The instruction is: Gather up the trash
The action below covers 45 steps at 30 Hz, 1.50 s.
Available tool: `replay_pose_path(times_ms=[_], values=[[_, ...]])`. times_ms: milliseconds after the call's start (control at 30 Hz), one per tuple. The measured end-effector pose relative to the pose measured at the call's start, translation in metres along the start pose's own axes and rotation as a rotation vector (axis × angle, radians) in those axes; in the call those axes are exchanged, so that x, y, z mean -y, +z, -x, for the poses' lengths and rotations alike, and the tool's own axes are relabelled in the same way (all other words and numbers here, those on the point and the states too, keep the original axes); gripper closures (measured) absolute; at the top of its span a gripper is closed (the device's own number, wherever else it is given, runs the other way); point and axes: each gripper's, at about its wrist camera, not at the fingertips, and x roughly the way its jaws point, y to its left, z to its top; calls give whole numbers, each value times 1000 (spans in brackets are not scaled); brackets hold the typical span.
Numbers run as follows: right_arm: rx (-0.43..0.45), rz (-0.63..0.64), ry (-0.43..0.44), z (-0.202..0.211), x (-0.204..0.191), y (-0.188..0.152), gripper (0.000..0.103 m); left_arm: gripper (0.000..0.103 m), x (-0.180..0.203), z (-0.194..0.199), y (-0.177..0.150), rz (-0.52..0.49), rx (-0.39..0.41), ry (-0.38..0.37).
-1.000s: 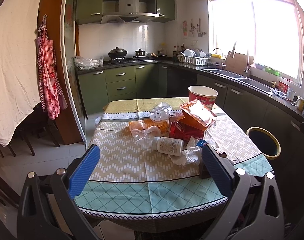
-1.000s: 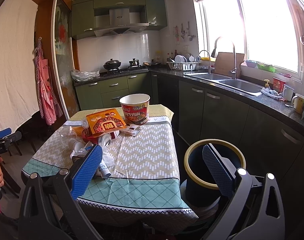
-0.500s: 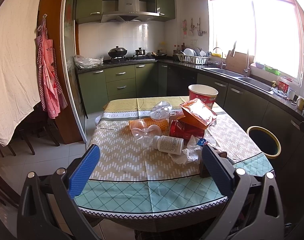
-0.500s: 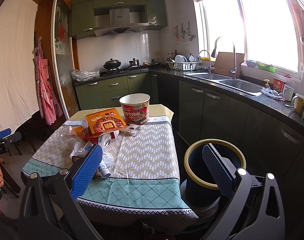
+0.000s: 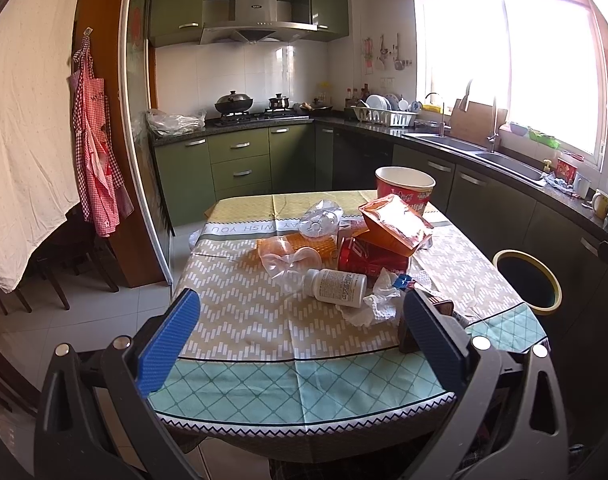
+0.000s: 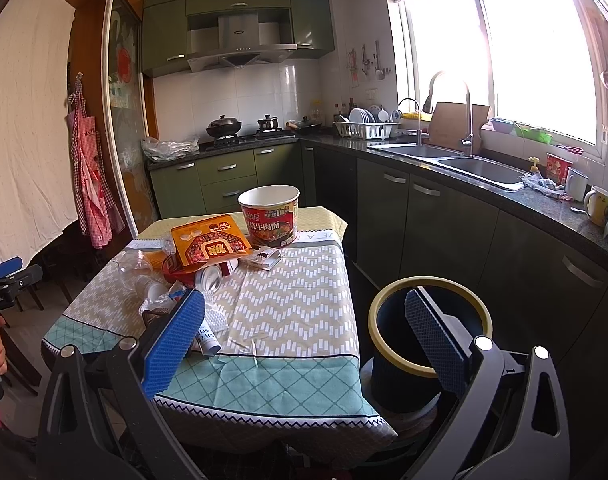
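Trash lies in a heap on the table (image 5: 244, 320): a white pill bottle (image 5: 337, 286), crumpled tissue (image 5: 377, 306), a red can (image 5: 369, 258), an orange snack bag (image 5: 395, 224), clear crushed plastic (image 5: 288, 256) and a red noodle cup (image 5: 403, 188). The cup (image 6: 270, 216) and the orange bag (image 6: 210, 246) also show in the right wrist view. My left gripper (image 5: 300, 336) is open and empty, short of the heap. My right gripper (image 6: 304, 332) is open and empty over the table's near corner. A dark bin with a yellow rim (image 6: 427, 304) stands right of the table.
The bin also shows in the left wrist view (image 5: 527, 280). Green cabinets and a counter with a sink (image 6: 475, 168) run along the right wall. A stove with pots (image 5: 248, 108) is at the back. A red apron (image 5: 96, 152) hangs left, chairs below it.
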Motion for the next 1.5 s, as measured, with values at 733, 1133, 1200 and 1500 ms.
replay_pose_path(times_ms=[733,1133,1200,1500], values=[[-10,1,-3,-5,-1,-3,4,6,0,-1,-1,-1,-3,3],[-60,47,-5,-20,0,10,4,6,-6,-15,2,8,-75,-14],[-94,78,12,-32,2,23,4,6,-10,-26,12,0,-118,3],[-347,85,104,-144,13,117,4,6,-6,-93,74,-78,-314,-65]])
